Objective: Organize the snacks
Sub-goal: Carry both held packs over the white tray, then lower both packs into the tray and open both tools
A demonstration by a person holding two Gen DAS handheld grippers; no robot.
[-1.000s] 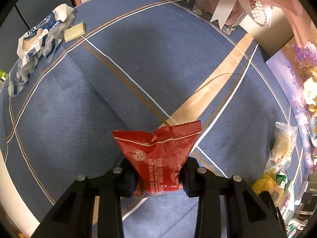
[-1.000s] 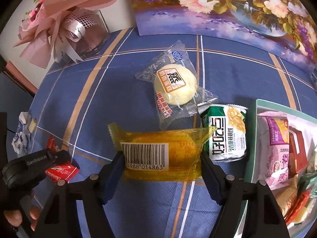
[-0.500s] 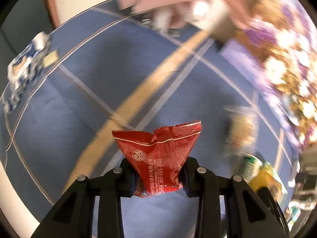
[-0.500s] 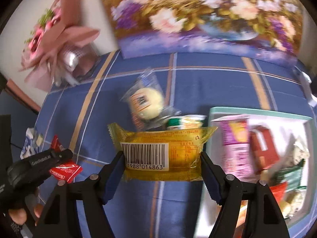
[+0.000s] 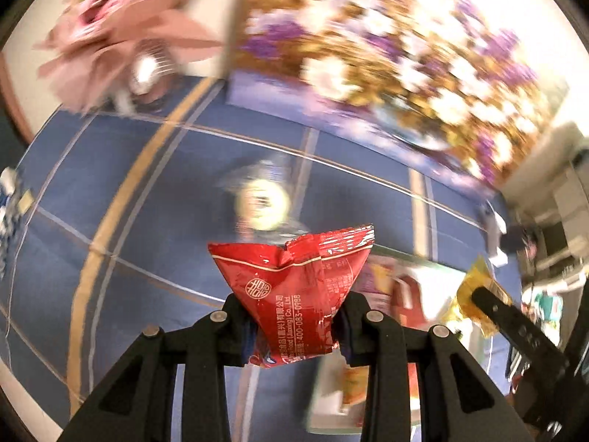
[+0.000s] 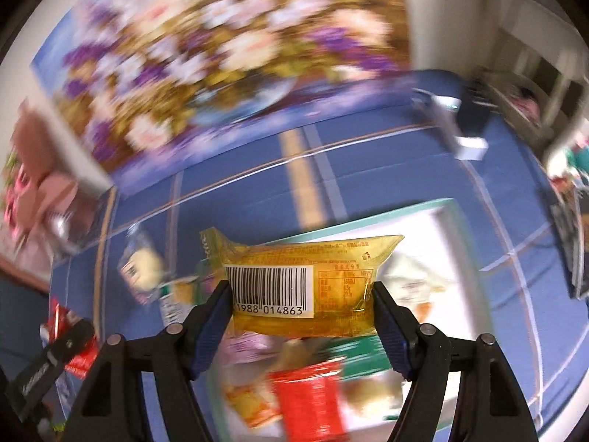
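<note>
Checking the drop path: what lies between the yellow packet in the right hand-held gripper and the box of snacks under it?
Nothing solid shows there. In the right wrist view the yellow packet hangs directly over the open box, whose blurred snacks lie below it.

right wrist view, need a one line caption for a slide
Right gripper clamps a yellow barcoded snack pack over the snack-filled tray on a blue tablecloth.
</note>
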